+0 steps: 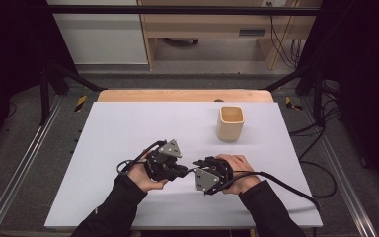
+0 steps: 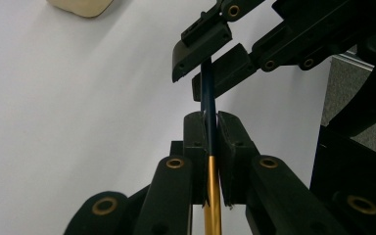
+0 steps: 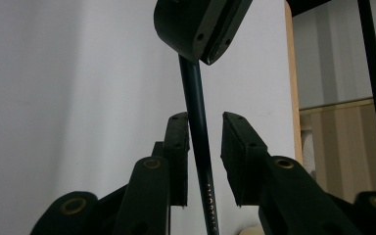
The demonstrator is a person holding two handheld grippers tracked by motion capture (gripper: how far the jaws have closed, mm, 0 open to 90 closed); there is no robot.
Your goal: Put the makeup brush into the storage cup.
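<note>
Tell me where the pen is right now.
The pen is off the table, clamped in the left gripper, its dark end between the right gripper jaws, near the cup.

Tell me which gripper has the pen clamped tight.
The left gripper: its jaws press the pen from both sides. The right gripper's jaws stand around it with a gap.

A cream square cup (image 1: 230,123) stands upright toward the desk's (image 1: 128,128) far right, on the white surface; a wooden cabinet (image 1: 202,24) sits beyond

lab | black frame (image 1: 177,10) | floor cables (image 1: 321,173) | white table (image 1: 128,128)
</note>
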